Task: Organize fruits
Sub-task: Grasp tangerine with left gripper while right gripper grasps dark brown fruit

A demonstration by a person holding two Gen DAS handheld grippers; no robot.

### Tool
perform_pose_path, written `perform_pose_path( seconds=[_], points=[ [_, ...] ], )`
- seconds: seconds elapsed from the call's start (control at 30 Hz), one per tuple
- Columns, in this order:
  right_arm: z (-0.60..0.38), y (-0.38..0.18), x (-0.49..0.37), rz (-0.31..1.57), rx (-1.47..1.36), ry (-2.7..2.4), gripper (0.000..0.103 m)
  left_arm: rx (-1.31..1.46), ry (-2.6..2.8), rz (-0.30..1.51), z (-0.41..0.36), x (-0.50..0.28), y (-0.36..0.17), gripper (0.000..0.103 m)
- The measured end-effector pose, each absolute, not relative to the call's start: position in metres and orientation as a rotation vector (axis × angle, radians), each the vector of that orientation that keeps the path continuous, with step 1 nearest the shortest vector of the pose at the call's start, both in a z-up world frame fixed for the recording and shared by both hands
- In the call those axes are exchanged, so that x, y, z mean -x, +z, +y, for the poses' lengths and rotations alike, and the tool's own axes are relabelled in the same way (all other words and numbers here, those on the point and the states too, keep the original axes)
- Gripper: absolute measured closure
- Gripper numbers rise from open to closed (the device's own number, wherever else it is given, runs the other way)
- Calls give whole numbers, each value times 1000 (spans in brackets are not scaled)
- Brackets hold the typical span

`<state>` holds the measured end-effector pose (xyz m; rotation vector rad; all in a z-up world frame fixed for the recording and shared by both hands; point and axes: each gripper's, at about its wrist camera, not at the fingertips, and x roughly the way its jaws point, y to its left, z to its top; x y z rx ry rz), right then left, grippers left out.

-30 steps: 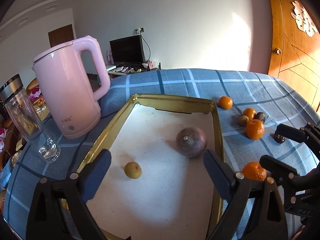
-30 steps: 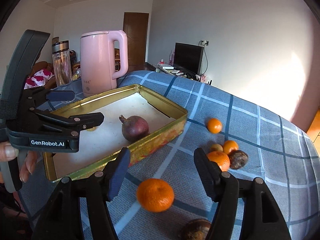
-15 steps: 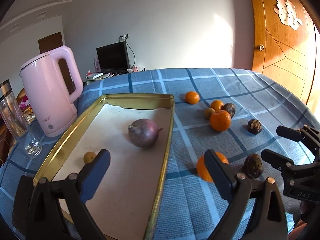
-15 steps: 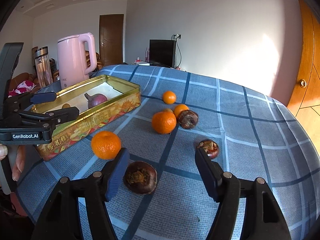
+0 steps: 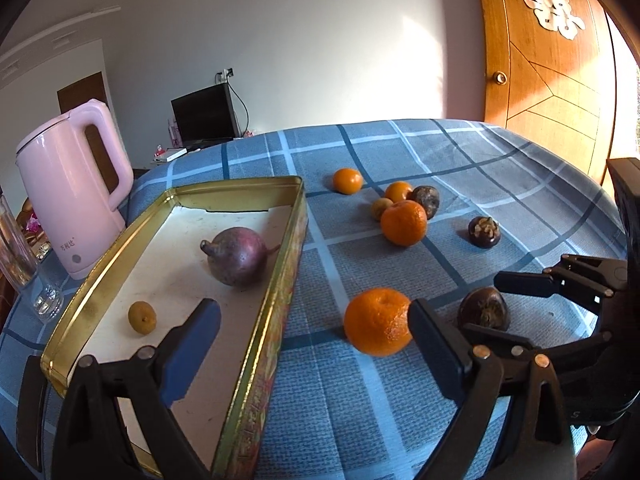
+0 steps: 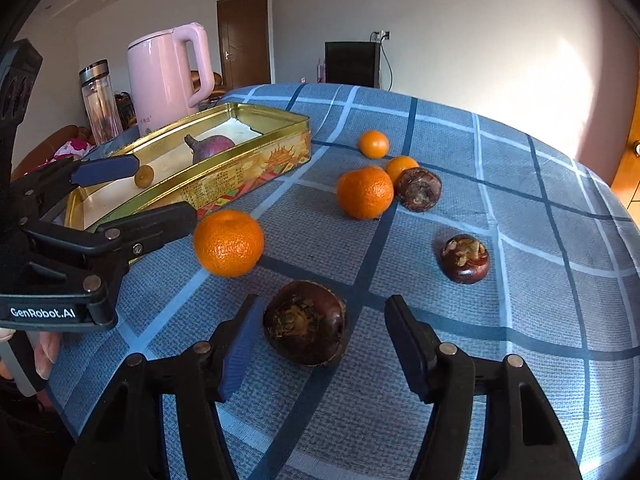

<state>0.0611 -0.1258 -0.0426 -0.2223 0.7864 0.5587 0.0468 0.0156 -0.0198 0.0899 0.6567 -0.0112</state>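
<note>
A gold tin tray point(image 5: 296, 232) point(image 6: 240, 184) holds a purple round fruit point(image 5: 236, 256) point(image 6: 212, 146) and a small yellow-brown fruit point(image 5: 142, 317). My left gripper point(image 5: 316, 340) is open and empty, astride the tray's right wall, with an orange point(image 5: 378, 321) point(image 6: 229, 242) just inside its right finger. My right gripper point(image 6: 320, 344) is open around a dark brown mangosteen point(image 6: 306, 322) point(image 5: 484, 308) lying on the cloth, not touching it. Several more oranges point(image 6: 365, 192) and dark fruits point(image 6: 465, 258) lie further out.
A pink kettle point(image 5: 72, 196) point(image 6: 168, 76) and a glass bottle point(image 6: 100, 100) stand left of the tray. The blue checked tablecloth point(image 5: 400, 400) covers the table. A wooden door point(image 5: 552, 60) stands at the right.
Both grippers moved right, away from the tray's middle. The right gripper came forward so that the mangosteen now lies between its fingers. The fruits have not moved.
</note>
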Motion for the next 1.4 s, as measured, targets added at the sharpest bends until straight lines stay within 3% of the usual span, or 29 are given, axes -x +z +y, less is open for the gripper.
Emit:
perform_pose_path(
  seconds=[0.03,0.07,0.27,0.5,0.77,0.87,1.0,1.37,1.4],
  points=[
    [-124,-44,-61,795,231,564,56,-88,-14,661,16,-47,-21,7],
    [-123,-45,-61,796,238,564,57,-87,-15,667,16,-48,-22,7],
    [-124,-51,-69,856,209,600,57,-89,-36,686,11,-50,-27,13],
    [-129,-45,-63,804,205,556,58,-100,-22,685,8,-51,-26,20],
    [-144,-40,-66,783,111,518,58,-153,-9,627,-7,-43,-21,22],
    [-143,-40,-66,781,118,515,58,-170,-44,655,-15,-48,-24,23],
    [-148,-40,-67,781,95,507,58,-144,-85,725,-16,-61,-31,31],
    [-148,-39,-67,776,100,476,58,-196,-64,815,-26,-82,-46,33],
    [-148,-39,-68,776,98,475,58,-210,-50,817,-27,-82,-47,38]
  ],
)
